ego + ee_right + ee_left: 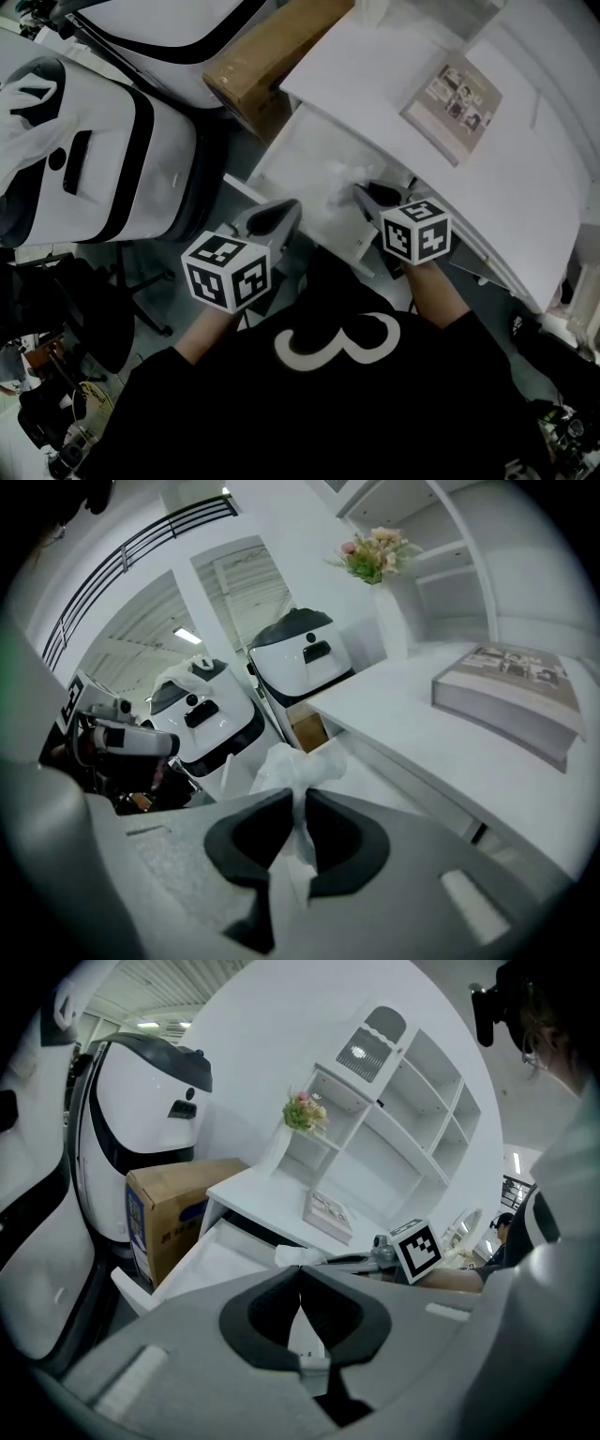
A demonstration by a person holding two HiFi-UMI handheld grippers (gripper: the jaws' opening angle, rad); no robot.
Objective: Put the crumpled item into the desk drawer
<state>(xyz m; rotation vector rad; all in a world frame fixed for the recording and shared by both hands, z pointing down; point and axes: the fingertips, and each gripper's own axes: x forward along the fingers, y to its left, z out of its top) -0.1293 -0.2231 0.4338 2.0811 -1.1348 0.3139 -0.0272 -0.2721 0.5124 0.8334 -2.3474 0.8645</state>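
Progress, judged from the head view: the desk drawer [305,150] already stands pulled out from under the white desk [375,66]. The right gripper [364,193] reaches over its open mouth with the crumpled item [339,183], a pale wad, at its tips. The item is not yet lying in the drawer, so what is left is to lower it, let go, and perhaps push the drawer shut. The left gripper [281,214] hangs just beside the drawer's near edge and carries nothing. As for writing, the person's black shirt bears a large white figure like a 3. A booklet [453,97] on the desk shows small photographs, but its print is too small to read. No lettering can be made out on the cardboard box [272,52].

Left gripper view: its jaws are pressed together with nothing between them. Beyond them the right gripper holds the wad above the open drawer. The box shows blue print on its side, illegible here.

Right gripper view: its jaws are pinched tight on the crumpled item, which bunches out above the pads, with the drawer below and beyond it. The booklet's cover is again unreadable. The marker cubes carry only black-and-white square patterns, no words.
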